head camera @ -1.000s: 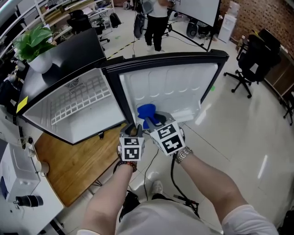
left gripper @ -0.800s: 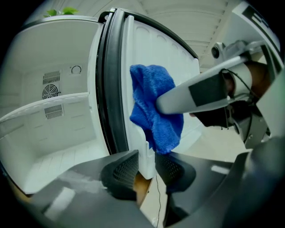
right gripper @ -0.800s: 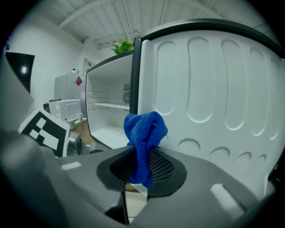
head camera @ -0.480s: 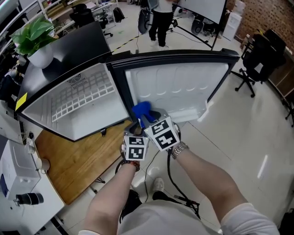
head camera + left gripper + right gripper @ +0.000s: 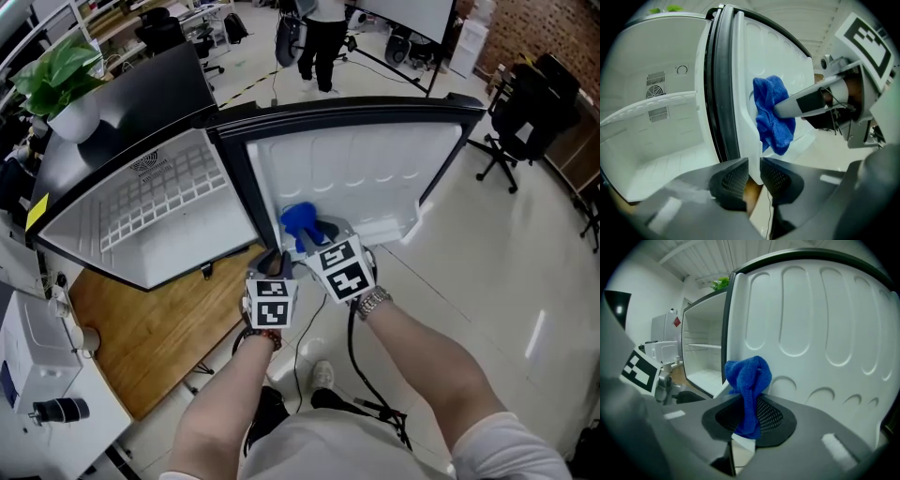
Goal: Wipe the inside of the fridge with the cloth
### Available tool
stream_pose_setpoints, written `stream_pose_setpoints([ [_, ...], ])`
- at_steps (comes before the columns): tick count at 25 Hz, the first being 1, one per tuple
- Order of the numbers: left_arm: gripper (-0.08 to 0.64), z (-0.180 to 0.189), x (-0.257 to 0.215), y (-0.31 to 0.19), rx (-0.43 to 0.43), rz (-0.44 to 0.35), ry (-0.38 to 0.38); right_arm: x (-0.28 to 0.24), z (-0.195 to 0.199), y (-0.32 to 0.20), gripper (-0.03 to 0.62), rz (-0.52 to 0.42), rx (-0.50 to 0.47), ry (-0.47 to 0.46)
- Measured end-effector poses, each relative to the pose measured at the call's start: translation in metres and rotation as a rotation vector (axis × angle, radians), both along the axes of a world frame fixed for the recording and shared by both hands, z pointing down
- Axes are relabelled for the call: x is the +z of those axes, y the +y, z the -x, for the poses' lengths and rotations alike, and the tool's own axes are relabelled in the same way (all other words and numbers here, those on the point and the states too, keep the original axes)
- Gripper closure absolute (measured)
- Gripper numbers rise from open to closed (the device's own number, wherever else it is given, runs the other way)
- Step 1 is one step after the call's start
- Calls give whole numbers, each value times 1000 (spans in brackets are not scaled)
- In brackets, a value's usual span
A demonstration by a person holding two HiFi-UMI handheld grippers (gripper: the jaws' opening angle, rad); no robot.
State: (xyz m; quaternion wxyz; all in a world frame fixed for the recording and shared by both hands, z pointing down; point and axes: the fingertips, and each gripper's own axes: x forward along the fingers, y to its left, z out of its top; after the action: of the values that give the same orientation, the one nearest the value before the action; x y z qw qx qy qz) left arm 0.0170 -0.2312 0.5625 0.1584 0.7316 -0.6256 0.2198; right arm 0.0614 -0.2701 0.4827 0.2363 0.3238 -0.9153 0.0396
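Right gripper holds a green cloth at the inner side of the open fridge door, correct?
Wrong colour: the cloth in the right gripper is blue, per the right gripper view, at the inner side of the open fridge door.

A leafy green potted plant (image 5: 58, 80) stands at the upper left. A black office chair (image 5: 518, 117) sits on the pale floor (image 5: 487, 272) at the right, near a brick wall (image 5: 539, 28). A person (image 5: 319, 37) stands at the far top. A wooden board (image 5: 150, 328) lies at the lower left.
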Motion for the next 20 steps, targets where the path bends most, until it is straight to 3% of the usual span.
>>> stream_pose_setpoints([
  [20,499,0,-1,2,-21,-4,-7,5,-117,-46,525,-32,195,48],
])
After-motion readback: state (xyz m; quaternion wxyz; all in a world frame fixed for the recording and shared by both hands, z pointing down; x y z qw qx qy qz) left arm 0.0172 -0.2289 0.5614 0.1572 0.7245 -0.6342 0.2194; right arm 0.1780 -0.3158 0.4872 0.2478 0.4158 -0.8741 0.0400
